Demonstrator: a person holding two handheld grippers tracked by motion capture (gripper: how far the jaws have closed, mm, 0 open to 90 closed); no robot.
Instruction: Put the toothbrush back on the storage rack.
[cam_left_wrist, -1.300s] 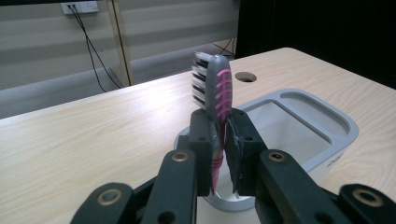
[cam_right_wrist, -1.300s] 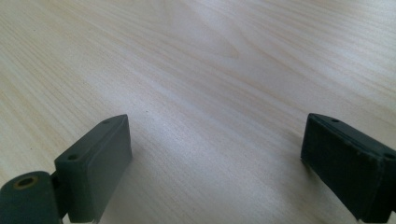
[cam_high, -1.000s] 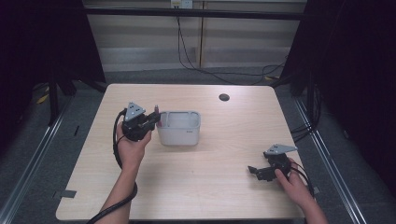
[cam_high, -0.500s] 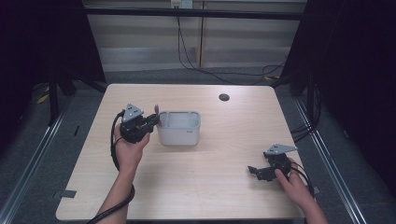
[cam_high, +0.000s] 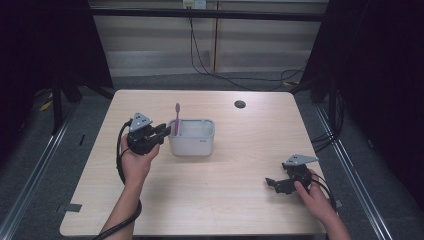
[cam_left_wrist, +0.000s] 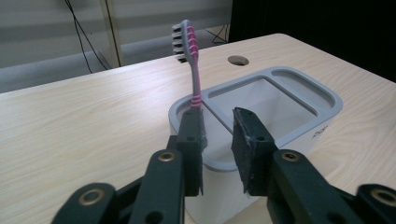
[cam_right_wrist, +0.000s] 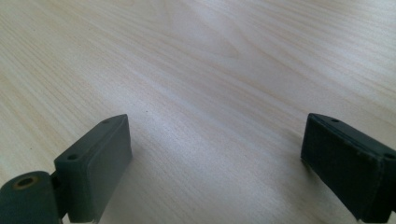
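High view: a pink toothbrush (cam_high: 176, 118) stands upright in the grey holder's (cam_high: 193, 144) left end — left gripper (cam_high: 161, 133) just beside it, jaws slightly apart; right gripper (cam_high: 272, 183) well apart, jaws wide.

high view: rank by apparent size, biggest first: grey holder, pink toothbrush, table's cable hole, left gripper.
1. Grey holder
2. Left gripper, somewhat smaller, though the hand hides part of it
3. Pink toothbrush, thin, its lower end inside the holder
4. Cable hole, smallest
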